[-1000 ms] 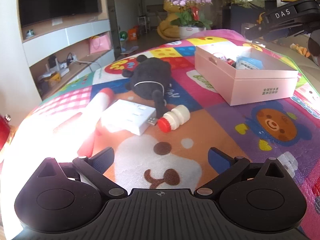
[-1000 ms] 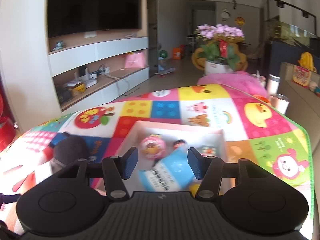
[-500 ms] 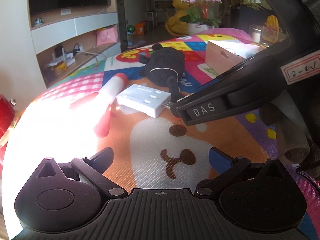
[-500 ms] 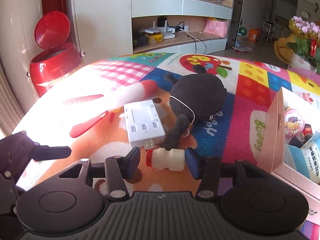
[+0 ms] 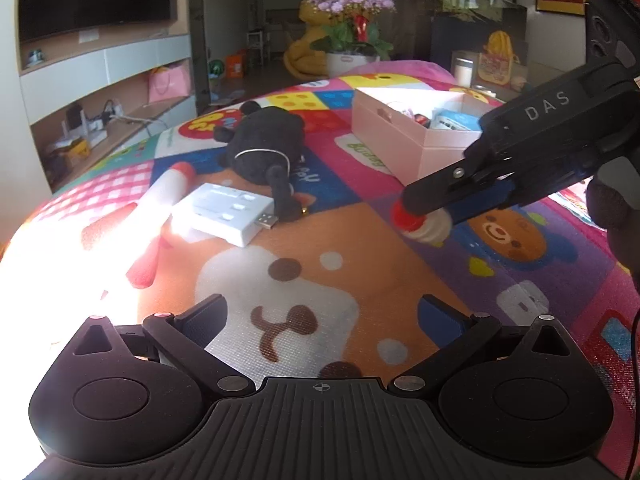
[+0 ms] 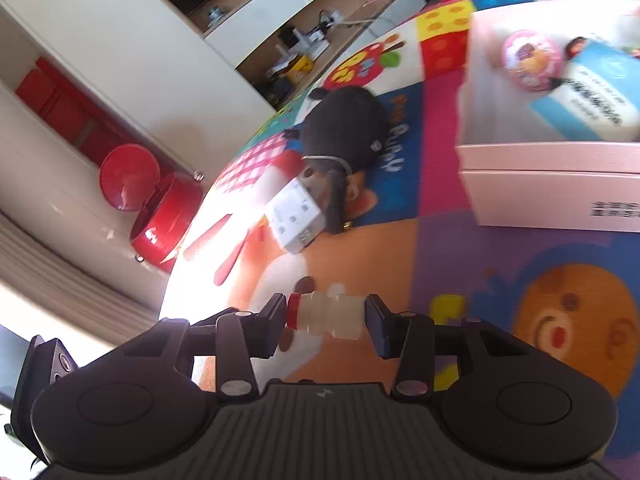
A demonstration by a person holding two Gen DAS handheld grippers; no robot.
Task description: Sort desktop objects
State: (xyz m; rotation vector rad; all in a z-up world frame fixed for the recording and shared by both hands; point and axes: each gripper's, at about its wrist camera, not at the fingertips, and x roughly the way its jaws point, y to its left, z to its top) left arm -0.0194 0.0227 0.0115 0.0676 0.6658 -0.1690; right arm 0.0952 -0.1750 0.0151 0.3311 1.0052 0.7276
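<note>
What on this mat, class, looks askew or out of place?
The black plush toy lies flopped over, one limb draped onto the white power adapter, whose USB plug sticks out. A red-and-white toy rocket lies tipped beside it. Nothing looks spilled or broken; the right gripper clamps the small red-capped bottle.

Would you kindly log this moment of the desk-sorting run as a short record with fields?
surface: colourful cartoon play mat
right gripper: shut end to end on the small red-capped white bottle
left gripper: open, nothing between its fingers
pink box: open, already holds a pink ball and a blue-white packet
still on the mat: black plush toy, white power adapter
</note>
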